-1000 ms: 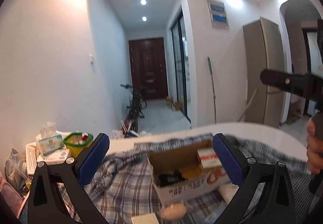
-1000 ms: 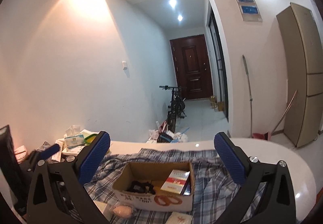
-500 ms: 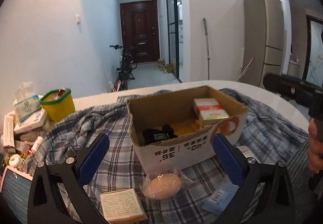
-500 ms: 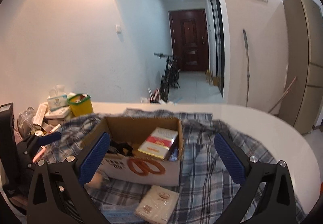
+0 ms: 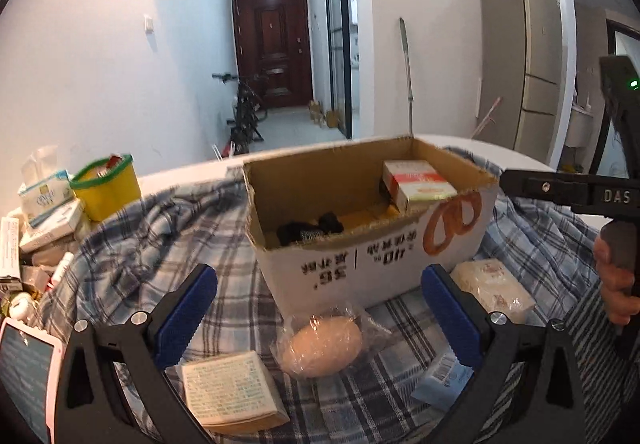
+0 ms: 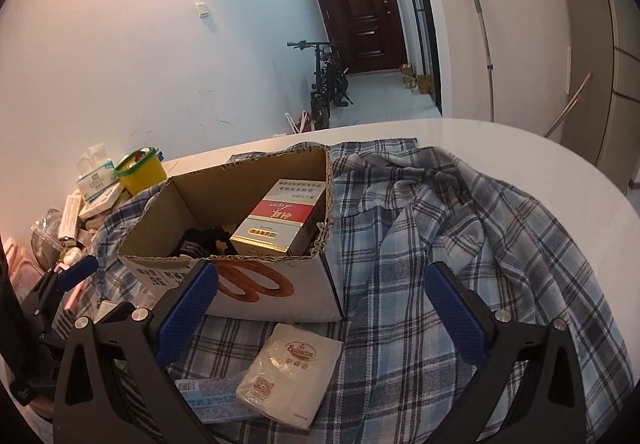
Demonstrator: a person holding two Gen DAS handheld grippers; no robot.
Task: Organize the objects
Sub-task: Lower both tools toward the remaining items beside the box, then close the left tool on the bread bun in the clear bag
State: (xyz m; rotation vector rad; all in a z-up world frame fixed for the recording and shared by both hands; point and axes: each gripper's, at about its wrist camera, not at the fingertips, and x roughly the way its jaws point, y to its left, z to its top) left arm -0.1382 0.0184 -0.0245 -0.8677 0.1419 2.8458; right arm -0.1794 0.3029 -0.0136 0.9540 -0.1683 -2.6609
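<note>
On the plaid cloth (image 6: 460,244) over the white table (image 6: 500,140) — both grippers spread wide, holding nothing.

The open cardboard box (image 5: 360,256) sits mid-cloth; inside, a red-and-white carton (image 6: 280,220) leans at the right end, a black item (image 5: 308,230) lies on the floor of it. Left gripper (image 5: 320,320) hovers over a wrapped bun (image 5: 324,344) just in front of the box, a printed small box (image 5: 230,392) beside its left finger. Right gripper (image 6: 320,324) hangs above a white napkin pack (image 6: 292,376) — near the box's front corner. A yellow tub (image 5: 106,186) stands with clutter at the far left.
</note>
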